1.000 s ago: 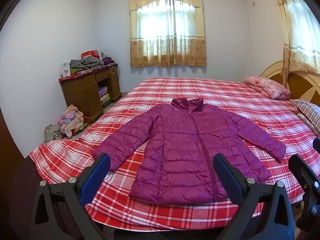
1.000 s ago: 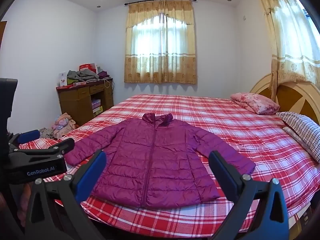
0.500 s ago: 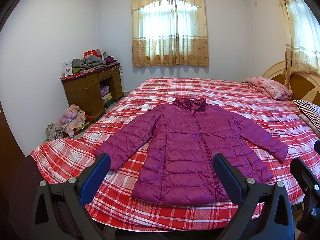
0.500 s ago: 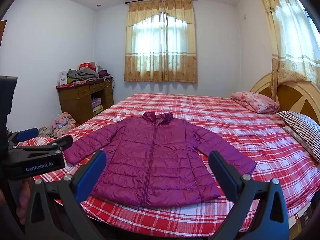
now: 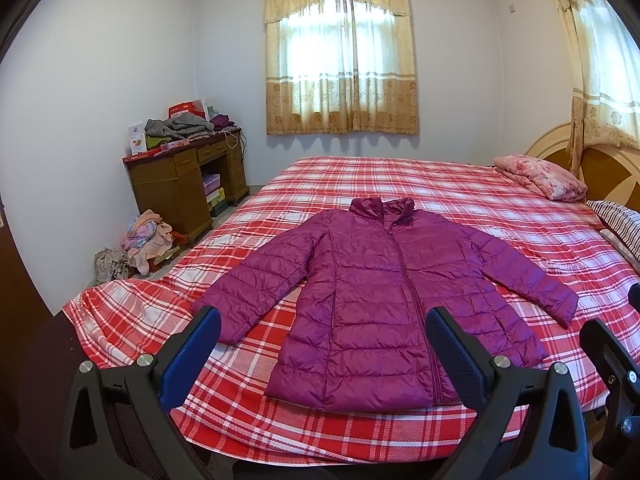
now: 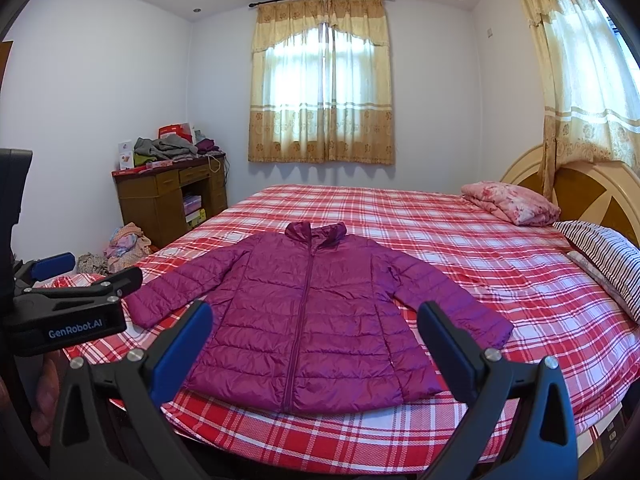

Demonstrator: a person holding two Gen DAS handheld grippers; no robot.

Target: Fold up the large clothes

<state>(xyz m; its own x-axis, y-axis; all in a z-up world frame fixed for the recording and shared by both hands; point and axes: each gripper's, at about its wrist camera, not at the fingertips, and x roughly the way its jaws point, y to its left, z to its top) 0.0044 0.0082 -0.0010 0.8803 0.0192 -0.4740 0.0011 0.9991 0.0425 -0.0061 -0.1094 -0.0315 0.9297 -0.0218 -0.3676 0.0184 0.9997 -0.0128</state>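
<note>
A purple quilted jacket (image 5: 384,288) (image 6: 312,312) lies flat and zipped on the red plaid bed (image 5: 400,184) (image 6: 400,216), collar away from me, both sleeves spread out to the sides. My left gripper (image 5: 324,344) hangs open in front of the jacket's hem, off the near edge of the bed, holding nothing. My right gripper (image 6: 316,340) is open too, likewise short of the hem and empty. In the right wrist view the left gripper's body (image 6: 72,308) shows at the left edge.
A wooden desk (image 5: 180,184) piled with clothes stands against the left wall, more clothes heaped on the floor (image 5: 144,240) beside it. A pink folded quilt (image 5: 540,176) and a striped pillow (image 6: 604,256) lie by the headboard (image 6: 592,192). Curtained windows are behind and to the right.
Both views have drifted slightly, so the jacket sits a touch farther right in them. The jacket itself has not moved and both grippers stay open.
</note>
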